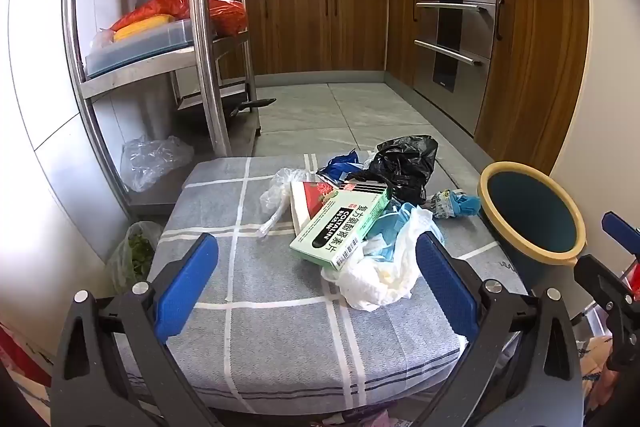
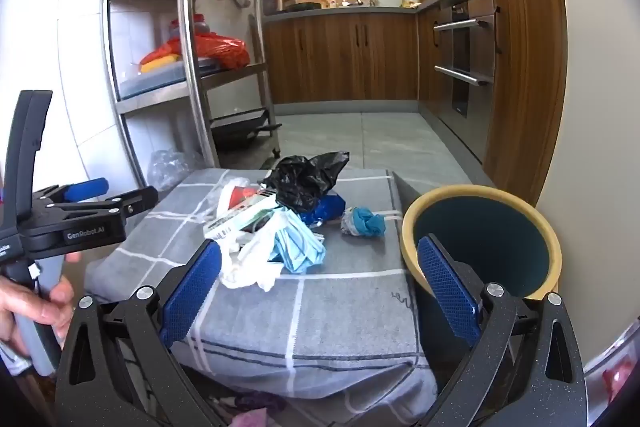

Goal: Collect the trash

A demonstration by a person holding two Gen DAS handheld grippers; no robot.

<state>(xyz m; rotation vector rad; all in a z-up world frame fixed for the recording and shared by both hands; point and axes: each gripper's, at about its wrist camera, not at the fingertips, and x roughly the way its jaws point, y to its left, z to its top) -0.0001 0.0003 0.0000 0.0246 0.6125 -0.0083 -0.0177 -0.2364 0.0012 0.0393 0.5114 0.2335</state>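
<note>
The green box [image 1: 340, 225] hides most of the red-and-white packet [image 1: 310, 197] under it. The bin [image 2: 486, 239] bottom is out of sight, and the counter [image 1: 280, 291] near edge gets cut off behind both tools.

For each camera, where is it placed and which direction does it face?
Left wrist: on the left tool, angled down at the trash pile; its open blue pads frame it, the right tool at the edge.
Right wrist: on the right tool, angled down toward the bin; a hand holds the left tool.
Shared: pile, bin, grey checked cloth, kitchen cabinets.
</note>
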